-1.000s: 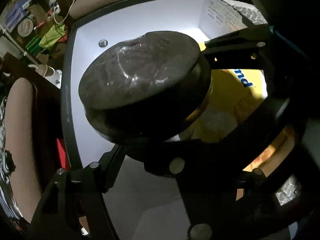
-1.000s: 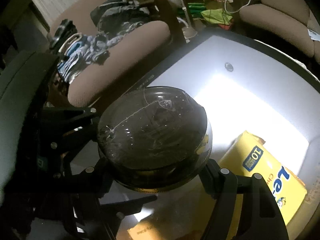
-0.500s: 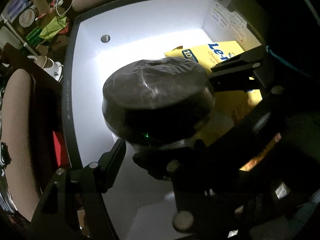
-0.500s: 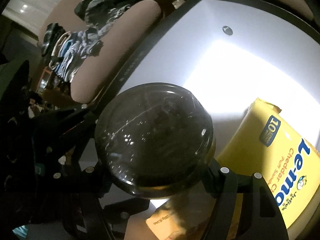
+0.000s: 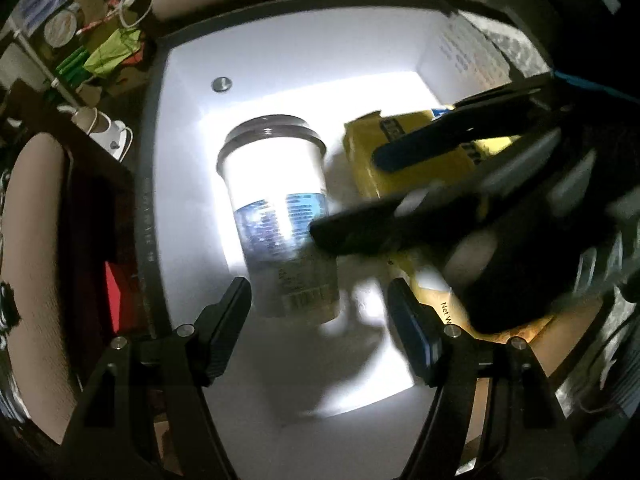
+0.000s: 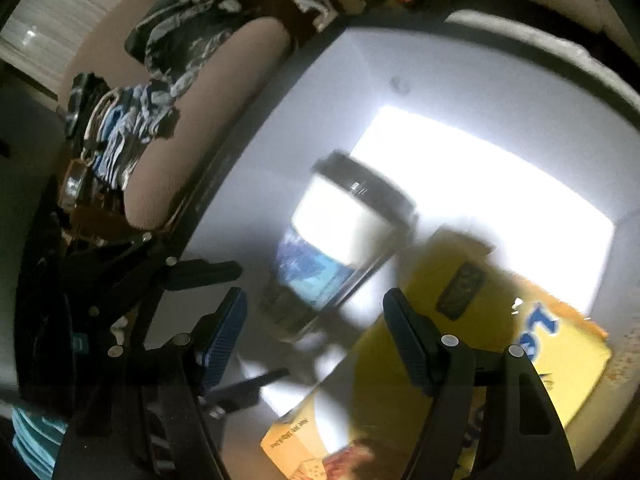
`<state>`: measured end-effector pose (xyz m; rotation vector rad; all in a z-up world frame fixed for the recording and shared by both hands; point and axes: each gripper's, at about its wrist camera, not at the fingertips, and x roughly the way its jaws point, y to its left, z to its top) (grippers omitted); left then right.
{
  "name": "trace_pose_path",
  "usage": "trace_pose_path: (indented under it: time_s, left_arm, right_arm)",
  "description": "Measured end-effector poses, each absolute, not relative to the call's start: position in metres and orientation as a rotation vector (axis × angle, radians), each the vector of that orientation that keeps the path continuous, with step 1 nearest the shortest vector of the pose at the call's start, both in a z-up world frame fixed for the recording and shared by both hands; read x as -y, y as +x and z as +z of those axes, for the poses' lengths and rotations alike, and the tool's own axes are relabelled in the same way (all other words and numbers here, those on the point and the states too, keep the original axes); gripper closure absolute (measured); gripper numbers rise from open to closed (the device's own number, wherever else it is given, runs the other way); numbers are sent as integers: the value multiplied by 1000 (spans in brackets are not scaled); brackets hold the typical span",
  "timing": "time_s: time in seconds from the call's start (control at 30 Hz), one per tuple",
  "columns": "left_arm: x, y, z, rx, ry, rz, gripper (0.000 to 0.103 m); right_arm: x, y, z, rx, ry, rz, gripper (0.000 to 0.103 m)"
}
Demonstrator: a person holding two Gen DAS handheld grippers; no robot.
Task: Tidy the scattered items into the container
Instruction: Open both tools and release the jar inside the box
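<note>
inside the white bin [image 5: 188, 184], the jar [image 5: 280, 216] now lies loose beside the yellow packet [image 5: 404, 160].
a second ago both grippers held it; now left gripper [image 5: 320, 316] and right gripper [image 6: 316, 328] gape empty, so it is stowed.

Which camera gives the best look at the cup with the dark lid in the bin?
The left wrist view: the cup lies sharp, lid to base. In the right wrist view it is motion-blurred and partly shadowed.
</note>
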<state>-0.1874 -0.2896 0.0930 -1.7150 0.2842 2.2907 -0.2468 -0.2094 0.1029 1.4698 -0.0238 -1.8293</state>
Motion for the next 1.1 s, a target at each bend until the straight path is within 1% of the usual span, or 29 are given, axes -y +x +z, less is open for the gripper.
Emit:
trace_pose_path:
  time_s: [0.1,0.17,0.2,0.23,0.27,0.3,0.33,0.4,0.43,0.5,0.63,0.73,0.83,0.9,0.93,1.0,1.1]
  left_arm:
    - [301,-182,104,-238,-1696,2329,35]
    - [311,-179,114,-174,-1656,2351,35]
    - [316,-181,117,-146,-1629,2362,32]
    - [320,-178,124,-100,-1584,2379,23]
    - [323,-176,128,-65,-1556,2386,17]
    - [326,-173,132,-28,-1528,2394,9]
    - [330,-171,136,15,-1496,2409,5]
    - [335,-167,143,102,-1452,2423,0]
    - [340,-166,145,148,-1436,2423,0]
    - [349,-163,149,245,-1408,2420,0]
    - [373,-155,153,477,-1349,2427,0]
    - [386,-151,152,585,-1324,2425,0]
    - [390,-151,149,569,-1338,2414,0]
    - [388,-150,147,538,-1346,2417,0]
    - [381,-145,149,518,-1355,2422,0]
    - [376,-146,149,491,-1357,2420,0]
    - [369,-143,150,498,-1344,2393,0]
  right_arm:
    - [205,-251,113,33,1414,-1898,29]
    - [206,-254,119,48,1362,-1932,29]
    - [206,-255,121,54,1343,-1947,29]
    - [208,-257,122,63,1324,-1960,29]
    - [209,-259,122,66,1317,-1962,29]
    - [213,-261,120,57,1318,-1966,29]
    - [218,-265,117,41,1331,-1967,29]
    - [225,-272,110,20,1363,-1964,29]
    - [226,-276,108,25,1371,-1966,27]
    - [228,-282,104,53,1375,-1970,19]
    - [234,-294,95,42,1404,-1975,19]
    - [237,-300,89,77,1412,-1960,19]
    - [245,-300,83,37,1429,-1935,20]
    - [252,-296,82,-25,1422,-1920,31]
    - [254,-292,82,-64,1409,-1925,33]
    - [256,-289,83,-81,1408,-1900,39]
    - [258,-281,84,-103,1415,-1869,40]
